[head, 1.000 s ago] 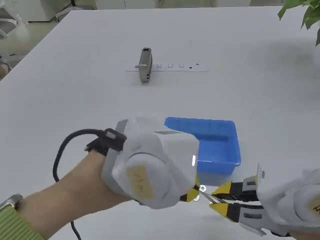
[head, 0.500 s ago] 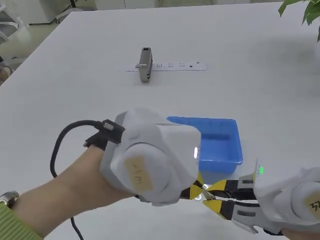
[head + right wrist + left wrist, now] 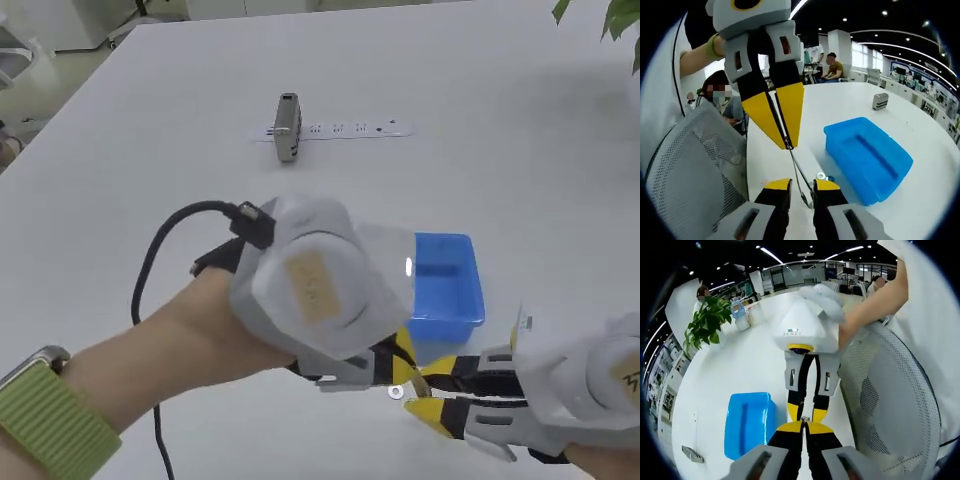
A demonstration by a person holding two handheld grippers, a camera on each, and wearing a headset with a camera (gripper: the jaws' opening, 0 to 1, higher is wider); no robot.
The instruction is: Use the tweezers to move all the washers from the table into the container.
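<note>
**Desk:** How do your tongs stand?

**Me:** My left gripper (image 3: 788, 144) is pinched tight on 1 end of the thin metal tweezers (image 3: 797, 172). My right gripper (image 3: 802, 187) stands narrow with the tweezers' other end in the gap. I cannot tell whether it presses them. The 2 grippers meet almost tip to tip.

**Desk:** And the washer?

**Me:** I see 1 small silver ring washer (image 3: 820, 176) flat on the white table (image 3: 480, 130), just beside my right gripper's jaw. It lies just on the near side of the blue rectangular plastic container (image 3: 450, 290), outside it. A white power strip (image 3: 345, 129) lies at the far side.
</note>
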